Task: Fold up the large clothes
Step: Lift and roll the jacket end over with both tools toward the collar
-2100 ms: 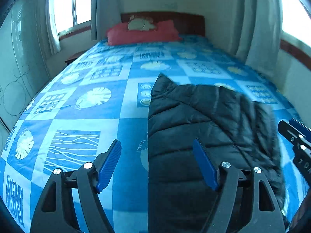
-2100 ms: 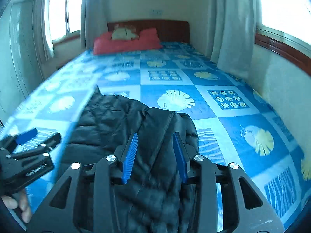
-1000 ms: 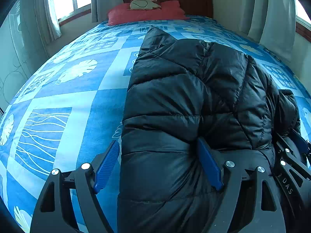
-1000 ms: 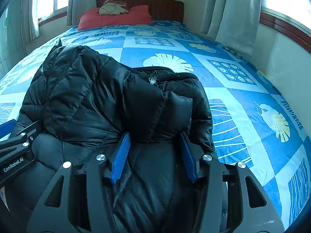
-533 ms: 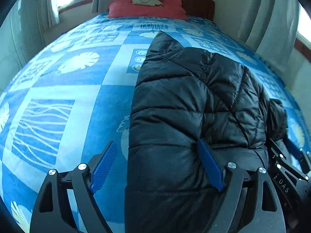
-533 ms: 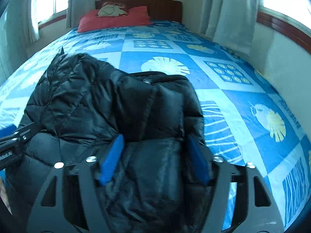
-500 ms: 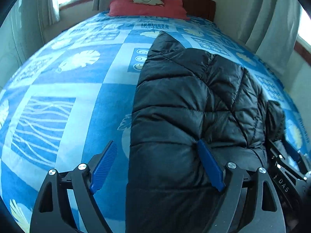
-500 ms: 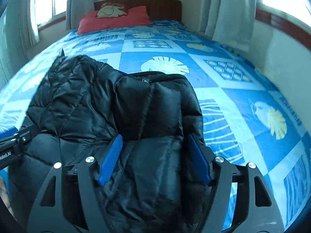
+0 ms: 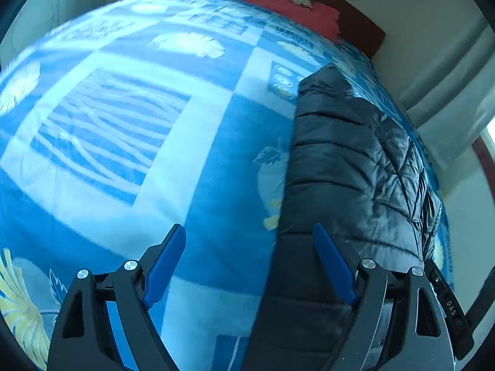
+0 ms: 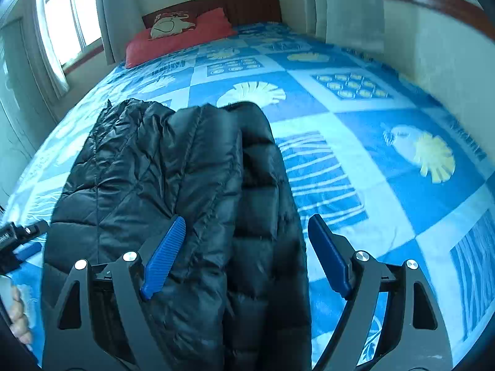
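Observation:
A black quilted puffer jacket (image 10: 173, 167) lies folded lengthwise on the blue patterned bedspread (image 10: 355, 117). My right gripper (image 10: 247, 256) hovers over its near end with the jaws opening. The jacket's right fold lies between the pads (image 10: 164, 255), which do not press on it. My left gripper (image 9: 250, 266) is open over the jacket's (image 9: 349, 167) left edge and the bedspread (image 9: 123, 130), with nothing gripped. The left gripper's body (image 10: 15, 241) shows at the right wrist view's left edge, and the right gripper's body (image 9: 445, 296) at the left wrist view's right edge.
Red pillows (image 10: 182, 34) and a dark wooden headboard (image 10: 247, 3) are at the far end of the bed. Curtains (image 10: 349, 6) and a wall (image 10: 442, 46) run along the right side, a window (image 10: 65, 18) on the left. A hand (image 10: 18, 318) is at the lower left.
The right gripper's jaws have spread wide, off the jacket fold they were closed around. The left gripper has swung left and rolled, so the jacket now sits at the right of its view.

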Available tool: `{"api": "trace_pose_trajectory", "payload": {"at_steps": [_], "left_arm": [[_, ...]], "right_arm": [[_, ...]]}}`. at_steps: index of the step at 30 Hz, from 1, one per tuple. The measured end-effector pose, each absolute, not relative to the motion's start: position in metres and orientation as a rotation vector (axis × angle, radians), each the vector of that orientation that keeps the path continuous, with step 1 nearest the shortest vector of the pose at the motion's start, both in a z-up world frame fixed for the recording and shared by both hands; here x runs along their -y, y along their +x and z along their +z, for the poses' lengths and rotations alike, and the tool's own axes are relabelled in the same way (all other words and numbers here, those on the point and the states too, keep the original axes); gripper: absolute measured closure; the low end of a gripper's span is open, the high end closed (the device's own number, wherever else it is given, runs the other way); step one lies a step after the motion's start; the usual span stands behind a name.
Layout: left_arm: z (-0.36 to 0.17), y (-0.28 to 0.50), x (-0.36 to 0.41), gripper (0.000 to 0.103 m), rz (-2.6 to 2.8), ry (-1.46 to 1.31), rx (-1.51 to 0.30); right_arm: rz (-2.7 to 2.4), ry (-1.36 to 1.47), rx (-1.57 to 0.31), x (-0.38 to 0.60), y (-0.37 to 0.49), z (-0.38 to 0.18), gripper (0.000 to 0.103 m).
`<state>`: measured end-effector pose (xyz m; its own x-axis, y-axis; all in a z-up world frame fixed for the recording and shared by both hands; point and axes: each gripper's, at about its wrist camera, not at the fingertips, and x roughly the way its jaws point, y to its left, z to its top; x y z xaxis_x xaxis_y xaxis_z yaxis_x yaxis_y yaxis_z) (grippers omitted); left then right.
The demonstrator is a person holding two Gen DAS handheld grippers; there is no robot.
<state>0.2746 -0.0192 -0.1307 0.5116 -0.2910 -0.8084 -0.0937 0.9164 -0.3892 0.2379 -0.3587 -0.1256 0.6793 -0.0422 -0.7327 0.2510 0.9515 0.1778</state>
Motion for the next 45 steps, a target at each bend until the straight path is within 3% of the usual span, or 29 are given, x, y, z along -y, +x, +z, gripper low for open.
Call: {"api": "trace_pose_trajectory", "payload": {"at_steps": [10,19,23,34,36,40,45], "left_arm": [[-0.161,0.259,-0.002,0.020,-0.160,-0.726,-1.132],[-0.170,0.248,-0.004,0.016,-0.139,-0.922,-1.082],[-0.172,0.255,0.005,0.008,-0.146,-0.876,-1.074],[-0.181,0.261,0.023,0.006,-0.339,-0.994,-1.095],[-0.180,0.262,0.030,0.006,-0.334,-0.969,-1.083],[-0.179,0.264,0.035,0.017,-0.364,-0.937,-1.081],[-0.178,0.262,0.026,0.026,-0.381,-0.951,-1.074]], "right_arm": [[-0.094,0.590,-0.833,0.385,0.226,-0.151,0.017],[-0.063,0.699,-0.769,0.398,0.220,-0.163,0.008],[-0.070,0.689,-0.762,0.398,0.223,-0.167,0.003],[0.055,0.744,-0.815,0.399,0.232,-0.179,0.002],[0.067,0.729,-0.825,0.390,0.230,-0.180,0.012],[0.104,0.742,-0.805,0.386,0.226,-0.180,0.035],[0.150,0.766,-0.785,0.374,0.233,-0.179,0.047]]}}
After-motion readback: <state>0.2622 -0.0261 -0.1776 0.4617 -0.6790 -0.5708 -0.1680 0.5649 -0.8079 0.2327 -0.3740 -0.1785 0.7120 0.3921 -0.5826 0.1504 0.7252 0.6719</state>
